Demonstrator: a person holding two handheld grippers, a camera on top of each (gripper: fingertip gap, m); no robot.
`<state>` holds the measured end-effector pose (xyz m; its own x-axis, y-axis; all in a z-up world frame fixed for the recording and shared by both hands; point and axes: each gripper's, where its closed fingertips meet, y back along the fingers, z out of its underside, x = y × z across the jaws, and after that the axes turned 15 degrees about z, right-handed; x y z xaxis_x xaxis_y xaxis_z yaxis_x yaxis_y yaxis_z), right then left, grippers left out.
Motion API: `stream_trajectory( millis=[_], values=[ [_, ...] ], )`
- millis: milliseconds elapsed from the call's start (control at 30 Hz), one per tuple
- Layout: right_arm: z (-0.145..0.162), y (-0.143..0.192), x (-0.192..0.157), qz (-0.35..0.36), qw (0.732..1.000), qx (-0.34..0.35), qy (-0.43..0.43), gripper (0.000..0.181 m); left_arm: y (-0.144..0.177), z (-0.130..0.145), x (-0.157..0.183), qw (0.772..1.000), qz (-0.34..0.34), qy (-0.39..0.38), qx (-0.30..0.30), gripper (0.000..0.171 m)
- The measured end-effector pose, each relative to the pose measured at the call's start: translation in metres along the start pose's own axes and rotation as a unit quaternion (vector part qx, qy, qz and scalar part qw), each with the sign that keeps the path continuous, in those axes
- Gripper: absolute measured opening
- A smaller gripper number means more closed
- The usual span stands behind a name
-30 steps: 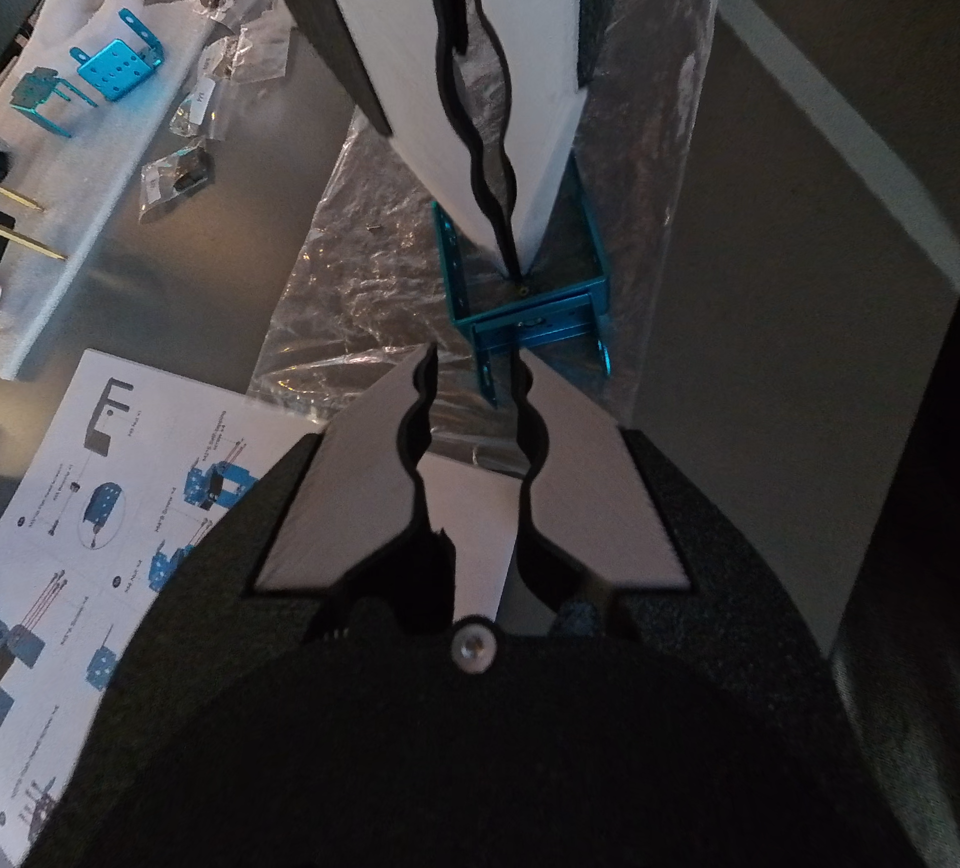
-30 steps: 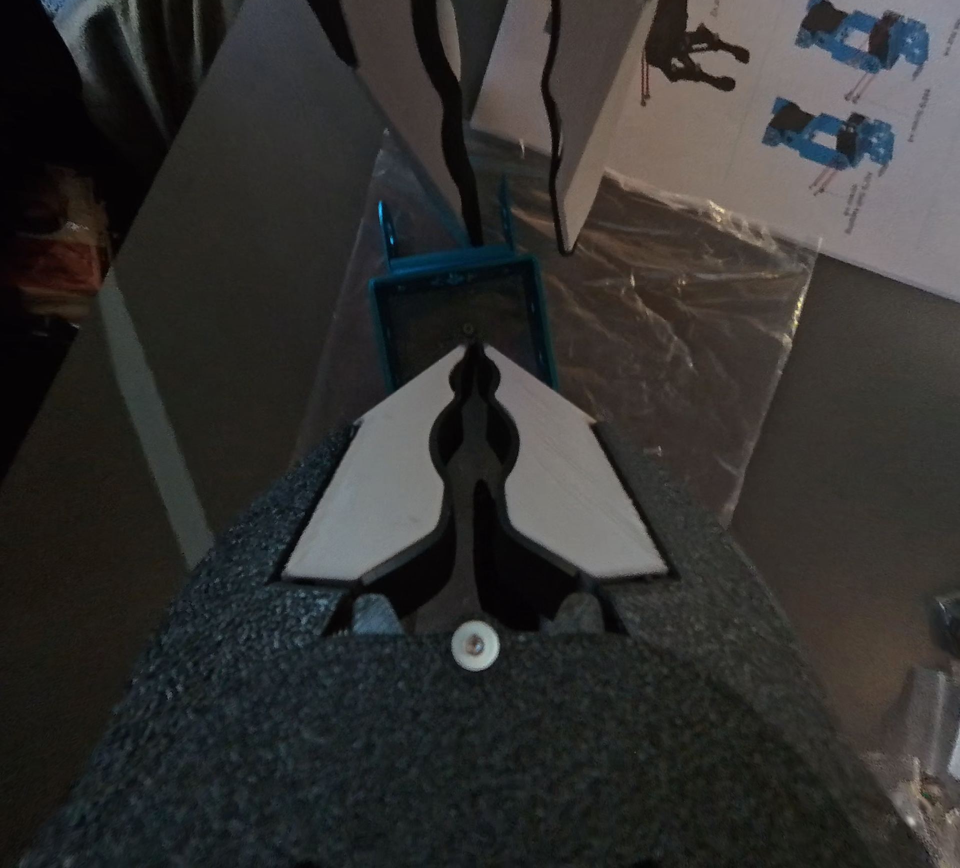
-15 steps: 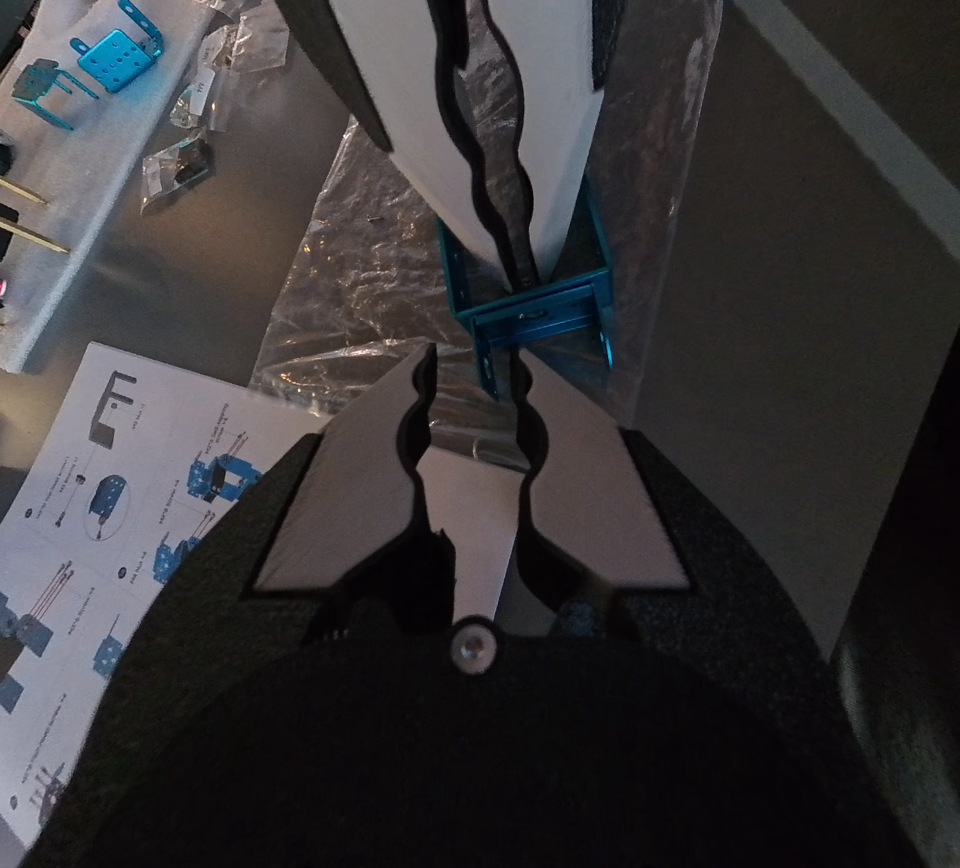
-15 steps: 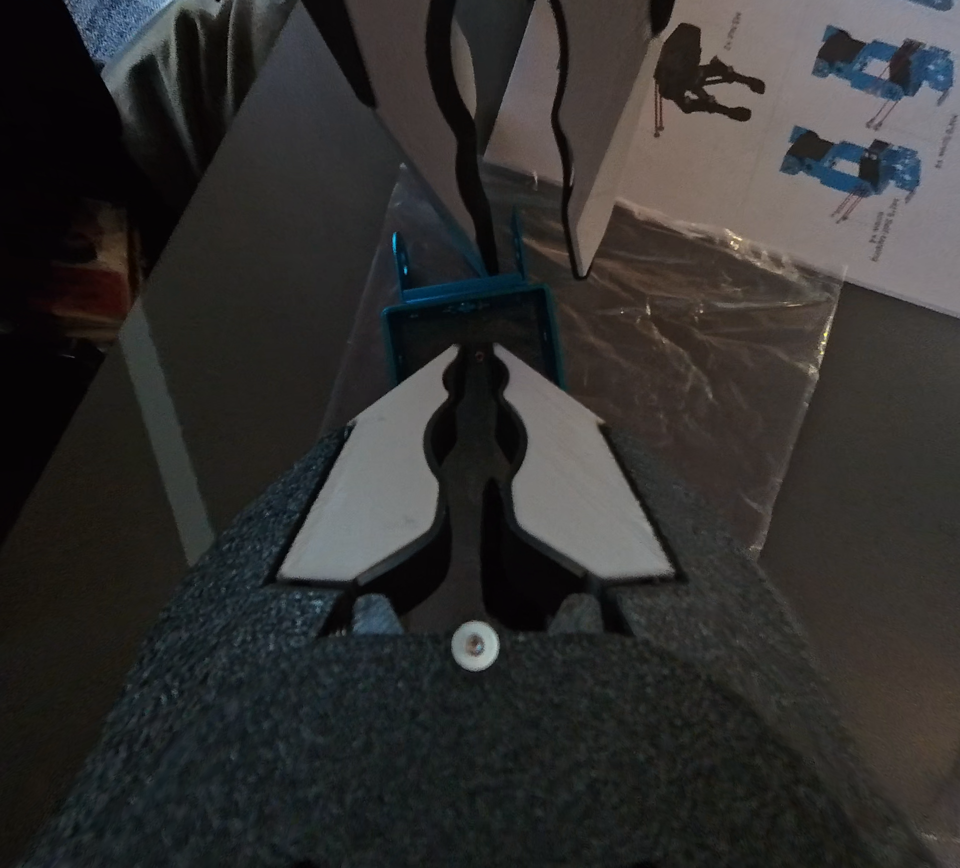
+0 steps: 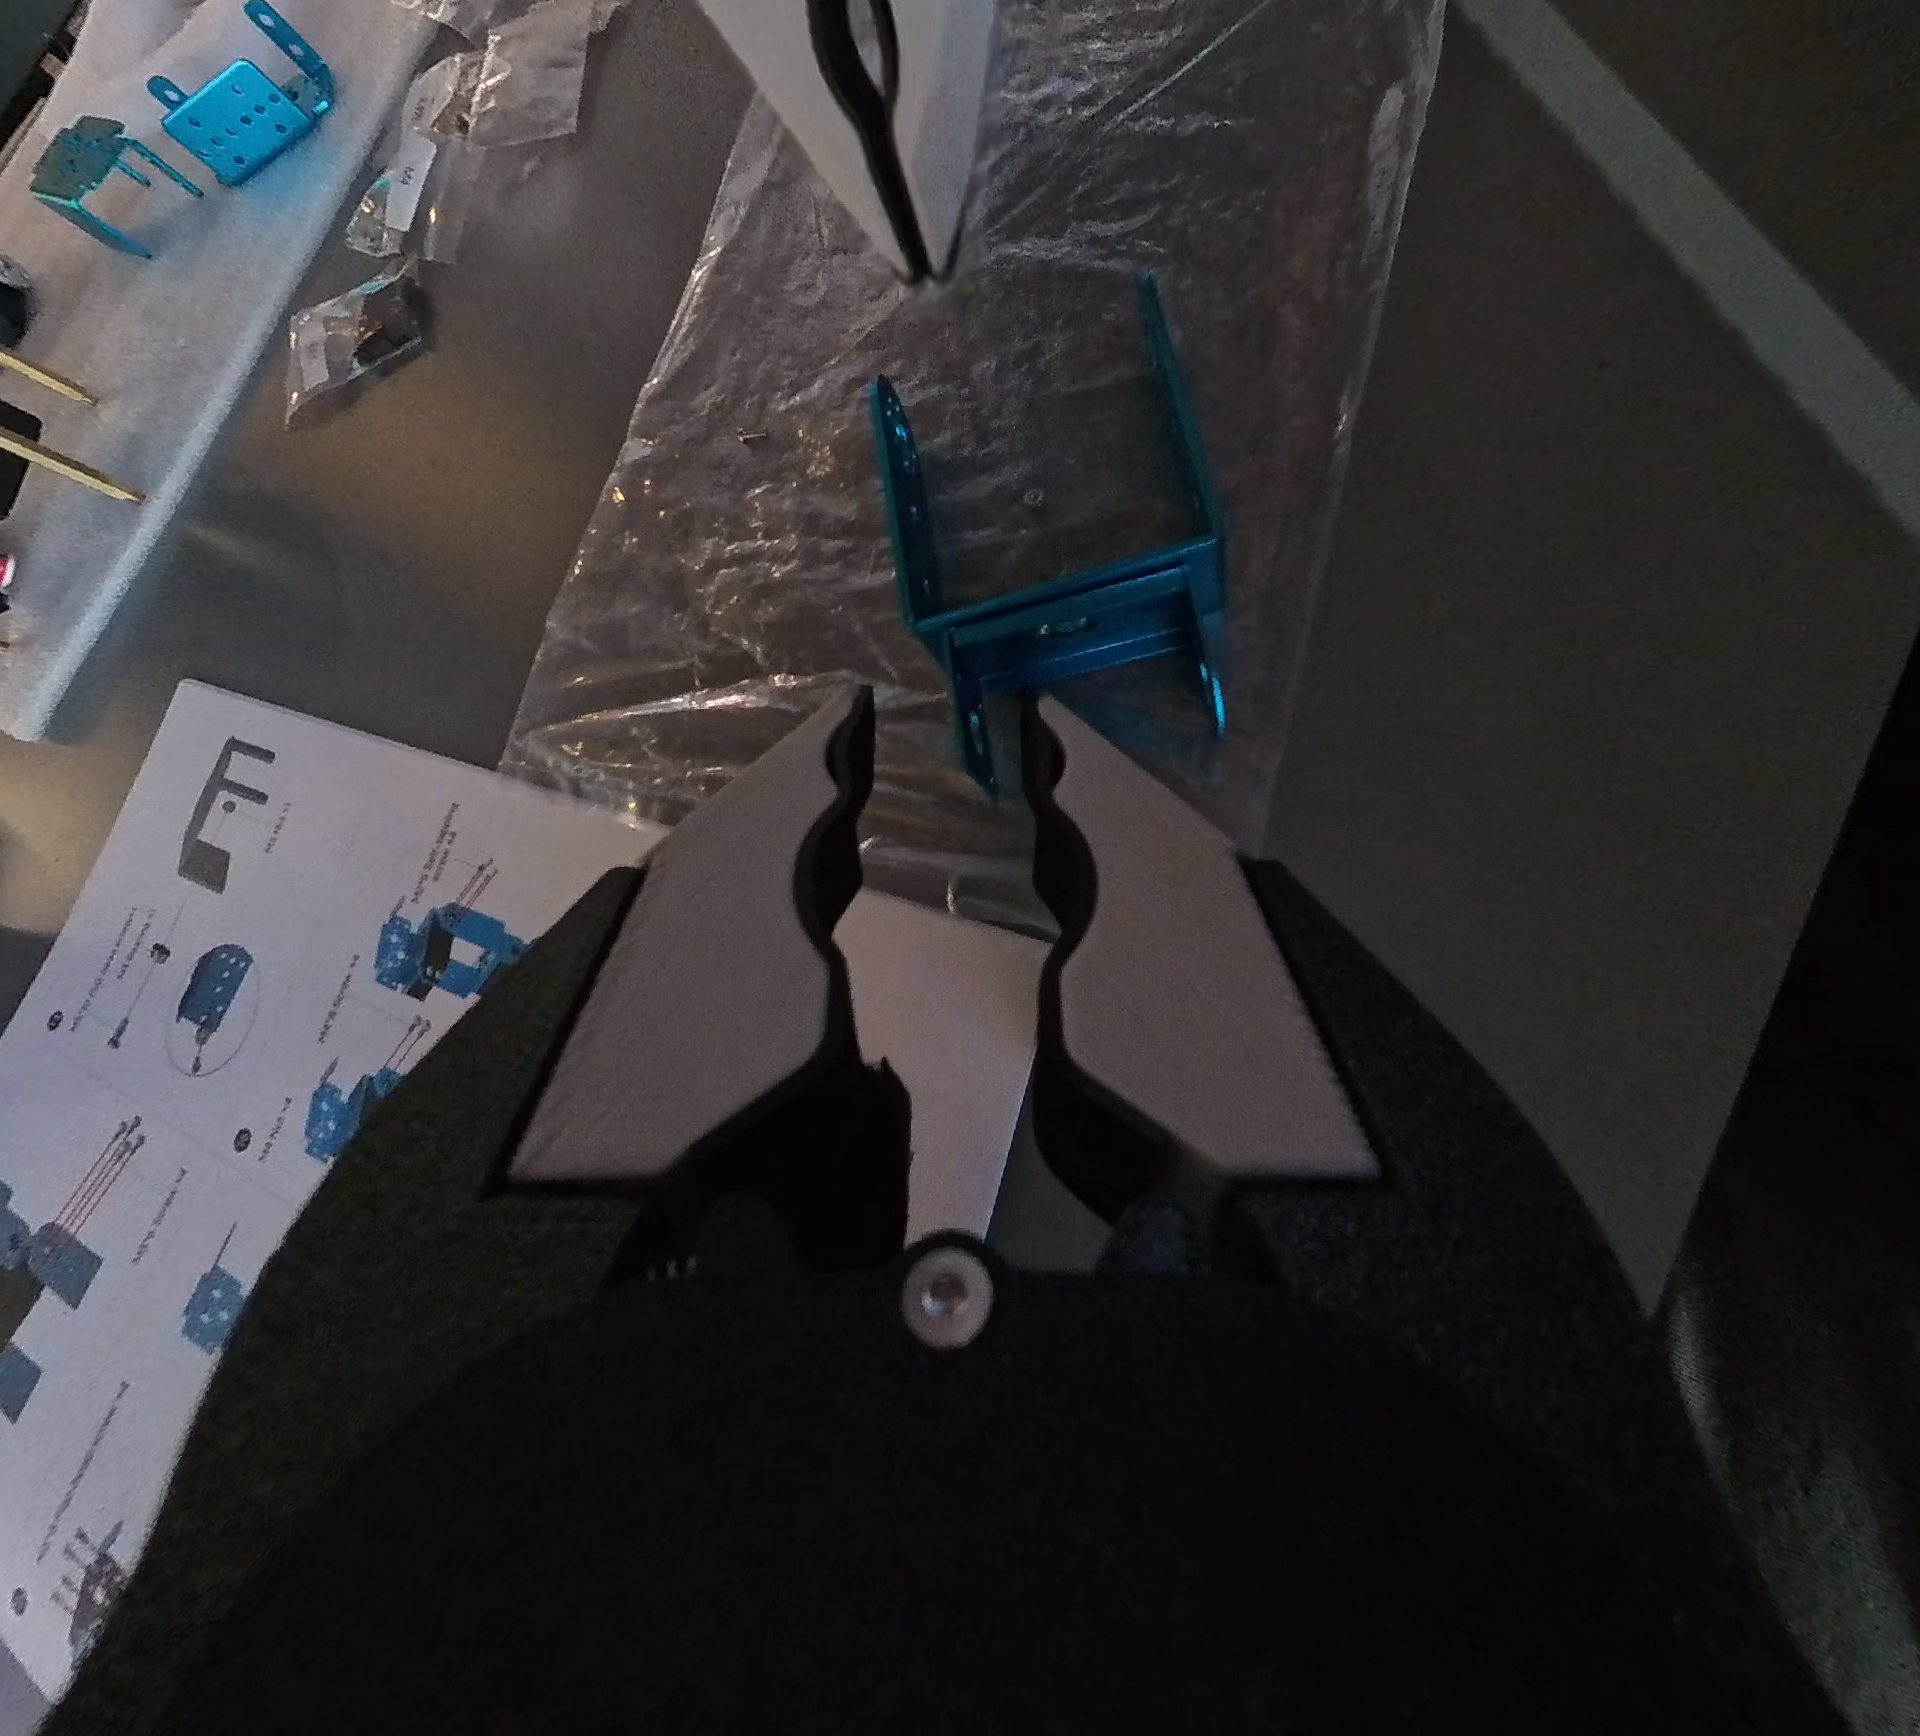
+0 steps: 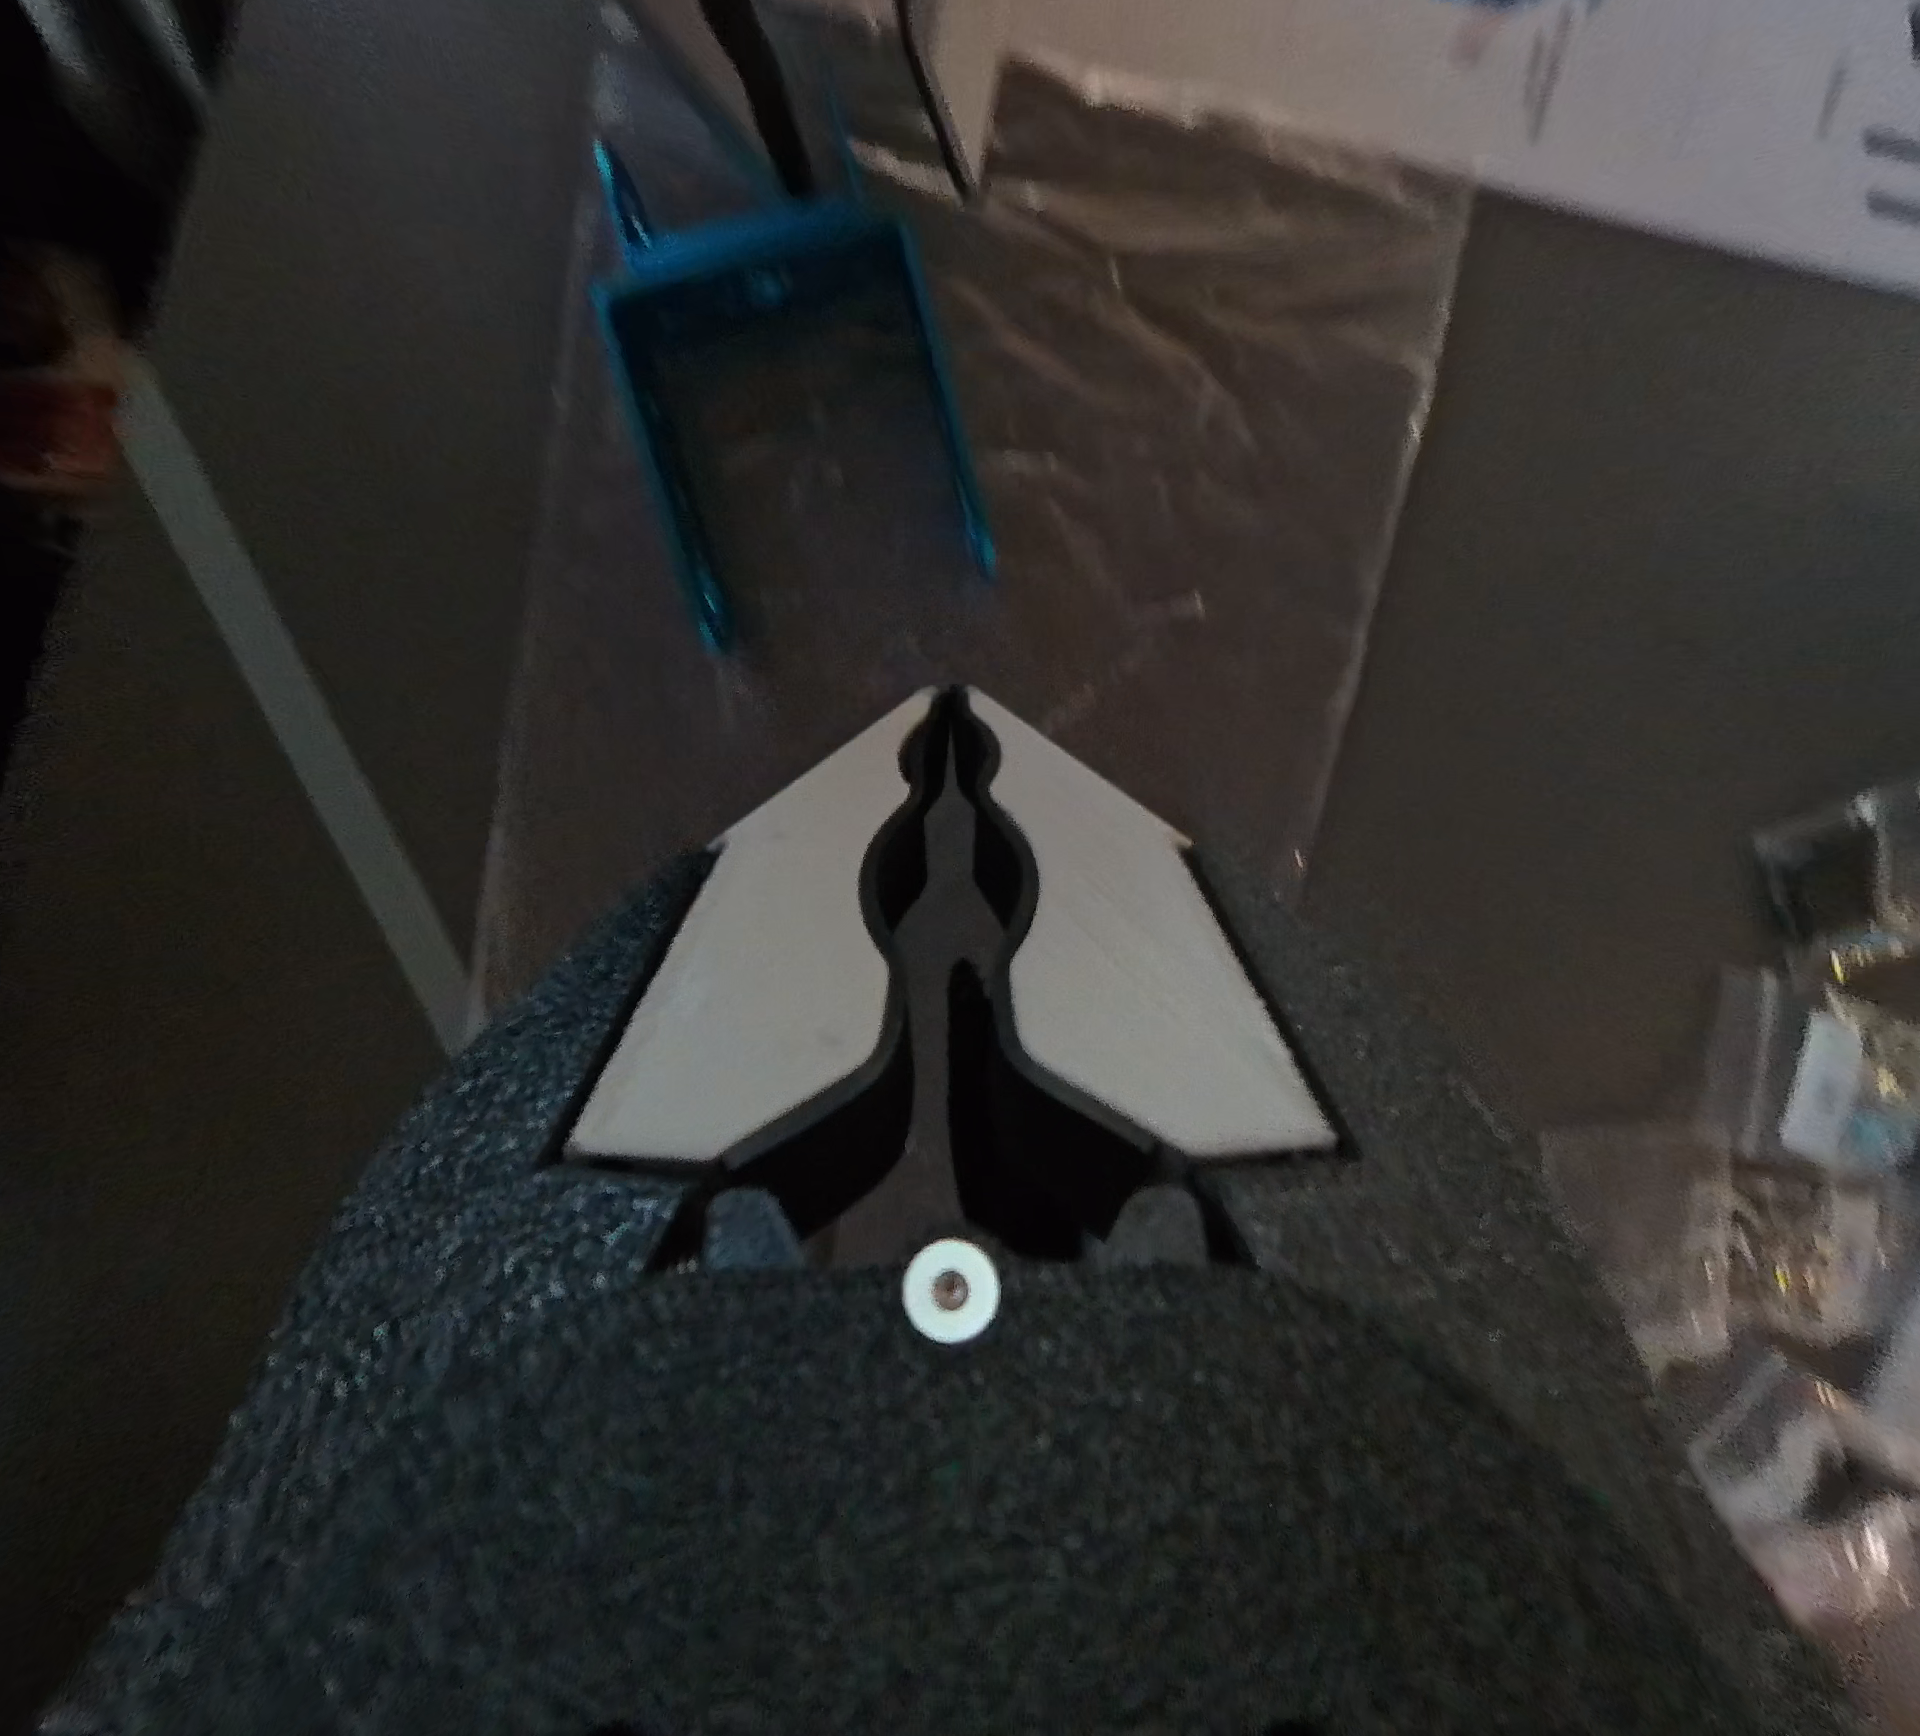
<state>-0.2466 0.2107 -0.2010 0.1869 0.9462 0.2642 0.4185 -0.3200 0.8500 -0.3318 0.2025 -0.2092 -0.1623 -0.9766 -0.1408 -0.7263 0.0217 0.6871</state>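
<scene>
A blue metal U-bracket [image 5: 1070, 621] lies on a crinkled clear plastic bag [image 5: 748, 564] on the grey table. My left gripper [image 5: 945, 715] is open, and its fingertips straddle one short leg of the bracket without closing on it. My right gripper [image 6: 951, 697] is shut with nothing seen between its fingers, and it sits back from the open end of the bracket [image 6: 758, 258]. In the left wrist view the right gripper [image 5: 925, 273] hangs above the bag, beyond the bracket. In the right wrist view the left gripper [image 6: 881, 180] shows at the bracket's far end.
A printed instruction sheet [image 5: 260, 959] lies at the left. Behind it, a white foam pad [image 5: 125, 315] carries two small blue brackets [image 5: 244, 117]. Small bags of parts [image 5: 353, 346] lie nearby and at the right [image 6: 1829, 1063]. A tiny screw [image 5: 750, 436] rests on the bag. The table edge [image 5: 1683, 211] runs close on the right. My right fingertips sit around 9 centimetres from my left ones.
My right gripper has pulled back out of the bracket and away from it, still shut. The bracket's inside now shows. My left gripper has stayed open at the bracket's leg.
</scene>
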Motion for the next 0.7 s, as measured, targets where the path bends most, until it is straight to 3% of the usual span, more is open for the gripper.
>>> stream_trajectory(
  millis=[67, 167, 300, 700],
  values=[
    [0.01, 0.002, 0.001, -0.01, 1.0, -0.009, -0.014, 0.0, 0.0, 0.0, 0.0, 1.0, 0.0, 0.001, -0.001, 0.027],
    [-0.021, 0.002, -0.017, -0.041, 0.997, 0.062, -0.014, 0.011, -0.001, 0.0, 0.0, 1.0, 0.0, 0.0, -0.003, 0.027],
    [-0.036, -0.015, -0.029, -0.018, 0.997, 0.068, 0.036, 0.009, -0.001, 0.001, -0.001, 1.0, -0.002, 0.001, -0.003, 0.027],
    [-0.032, -0.028, -0.034, -0.053, 0.998, 0.001, 0.043, 0.004, -0.001, 0.0, 0.001, 1.0, 0.0, -0.003, -0.003, 0.027]
  ],
)
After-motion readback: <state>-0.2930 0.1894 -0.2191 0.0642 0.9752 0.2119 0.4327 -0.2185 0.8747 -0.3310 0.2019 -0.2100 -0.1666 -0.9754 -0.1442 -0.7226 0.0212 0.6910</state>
